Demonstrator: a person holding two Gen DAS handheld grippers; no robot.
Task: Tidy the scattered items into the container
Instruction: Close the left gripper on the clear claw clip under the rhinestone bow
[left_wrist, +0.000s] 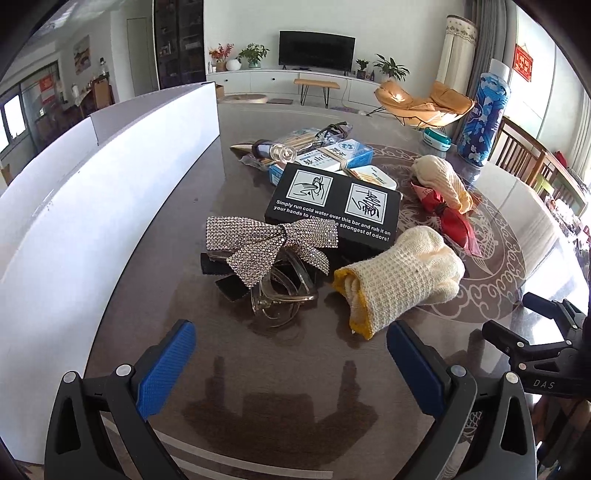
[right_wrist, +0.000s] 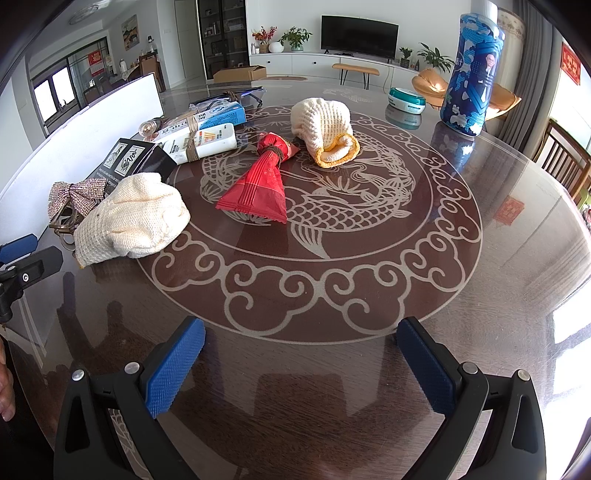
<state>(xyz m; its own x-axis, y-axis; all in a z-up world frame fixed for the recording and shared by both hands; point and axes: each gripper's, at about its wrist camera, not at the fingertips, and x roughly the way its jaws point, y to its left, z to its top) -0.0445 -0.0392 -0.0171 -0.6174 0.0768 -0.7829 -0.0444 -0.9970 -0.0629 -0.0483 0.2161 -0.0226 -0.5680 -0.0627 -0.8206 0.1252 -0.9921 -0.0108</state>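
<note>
A white box container (left_wrist: 110, 206) stands along the table's left side; it also shows in the right wrist view (right_wrist: 92, 122). Scattered beside it lie a rhinestone bow clip (left_wrist: 269, 240) over clear hair claws (left_wrist: 280, 295), a black soap-bar box (left_wrist: 336, 203), a rolled cream glove (left_wrist: 399, 280), a second rolled glove (right_wrist: 325, 125), a red wrapped packet (right_wrist: 262, 184) and a tied bundle of boxes (right_wrist: 207, 136). My left gripper (left_wrist: 291, 354) is open and empty, just short of the hair claws. My right gripper (right_wrist: 301, 365) is open and empty over the table's fish pattern.
A tall blue patterned canister (right_wrist: 472, 70) and a teal round tin (right_wrist: 406, 98) stand at the table's far right. Wooden chairs (right_wrist: 565, 158) line the right edge. The right gripper's body (left_wrist: 535, 343) shows at the left wrist view's right edge.
</note>
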